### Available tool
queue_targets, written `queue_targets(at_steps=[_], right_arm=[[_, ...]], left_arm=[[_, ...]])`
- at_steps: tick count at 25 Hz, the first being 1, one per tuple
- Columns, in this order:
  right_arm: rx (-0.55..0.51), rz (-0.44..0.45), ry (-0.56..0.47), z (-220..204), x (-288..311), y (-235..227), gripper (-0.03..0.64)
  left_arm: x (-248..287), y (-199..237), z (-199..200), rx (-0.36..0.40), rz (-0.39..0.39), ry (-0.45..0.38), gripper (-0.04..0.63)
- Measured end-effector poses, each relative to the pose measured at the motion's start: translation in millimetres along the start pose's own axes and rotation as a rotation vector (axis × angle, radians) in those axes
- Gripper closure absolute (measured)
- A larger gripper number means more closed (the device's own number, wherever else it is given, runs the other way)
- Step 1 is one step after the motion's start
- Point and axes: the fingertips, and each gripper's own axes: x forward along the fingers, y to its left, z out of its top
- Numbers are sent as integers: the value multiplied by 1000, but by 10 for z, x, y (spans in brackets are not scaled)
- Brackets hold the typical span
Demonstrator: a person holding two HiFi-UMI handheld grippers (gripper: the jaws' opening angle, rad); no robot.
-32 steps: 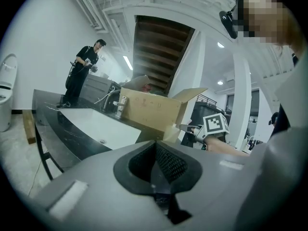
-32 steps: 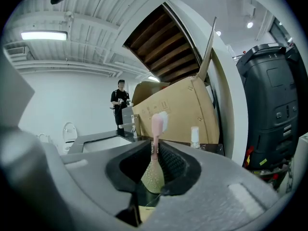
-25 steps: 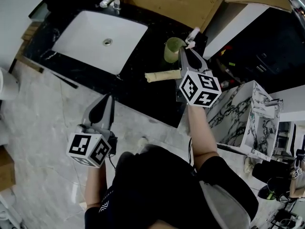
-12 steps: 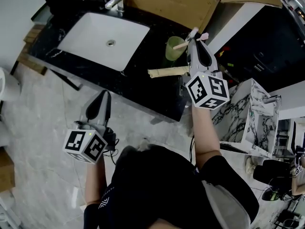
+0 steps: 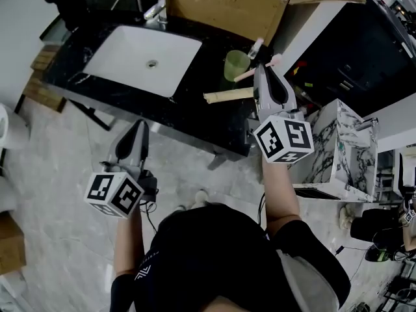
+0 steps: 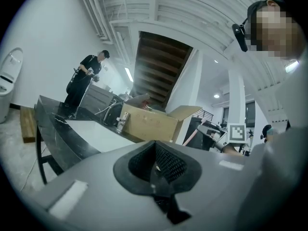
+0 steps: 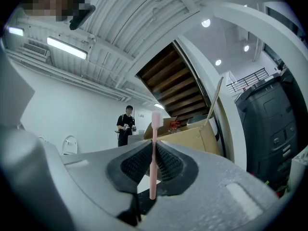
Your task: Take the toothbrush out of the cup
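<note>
Right tool lifted, tip tilted up; jaws just closing on toothbrush.

Bathroom showroom: basin, toilet, cardboard box

head view: a black counter carries a white sink with a round drain at its centre and a metal faucet at its far rim. an open cardboard box stands at the counter's far edge, right of the faucet. a tan roll lies flat on the counter, right of the sink. a marble-patterned block stands right of the counter, on the pale veined floor. wooden planks lie by the counter's left end. left gripper view: a person in black stands beyond the counter, a toilet at far left, stairs overhead.
</note>
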Motion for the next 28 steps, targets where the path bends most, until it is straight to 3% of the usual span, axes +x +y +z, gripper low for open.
queue_targets(at_steps=[9, 28], right_arm=[[29, 16, 79, -242, -401, 320, 594], [43, -7, 156, -419, -1041, 687, 594]], left_arm=[[-218, 34, 65, -64, -24, -43, 583], [-413, -137, -122, -53, -104, 31, 580]])
